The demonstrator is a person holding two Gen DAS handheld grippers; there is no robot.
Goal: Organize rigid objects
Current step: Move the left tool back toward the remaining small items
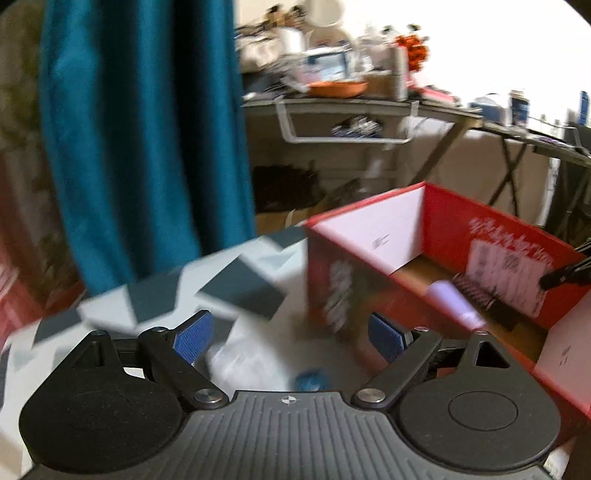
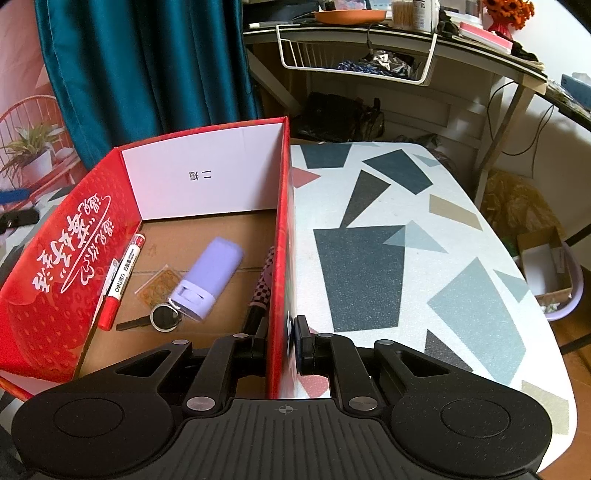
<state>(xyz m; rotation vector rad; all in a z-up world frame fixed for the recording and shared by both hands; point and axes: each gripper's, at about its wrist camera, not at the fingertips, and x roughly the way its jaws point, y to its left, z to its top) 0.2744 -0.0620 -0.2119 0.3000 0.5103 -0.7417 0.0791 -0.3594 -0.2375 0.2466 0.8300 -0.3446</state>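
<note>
A red cardboard box (image 2: 66, 236) stands open on the patterned table (image 2: 388, 236). Inside lie a lilac case (image 2: 210, 277), a red marker (image 2: 123, 273), a black key with a round fob (image 2: 162, 317), a small orange card (image 2: 159, 286) and a checkered pen (image 2: 264, 280). My right gripper (image 2: 281, 341) is shut on the box's right wall. The blurred left wrist view shows the box (image 1: 369, 266) from the other side. My left gripper (image 1: 290, 338) is open and empty above the table, over a blurred clear item with a blue cap (image 1: 310, 380).
A teal curtain (image 2: 147, 66) hangs behind the table. A cluttered desk (image 2: 388, 33) with a white wire basket (image 2: 354, 59) stands at the back. A lavender tub with boxes (image 2: 554, 273) sits on the floor to the right.
</note>
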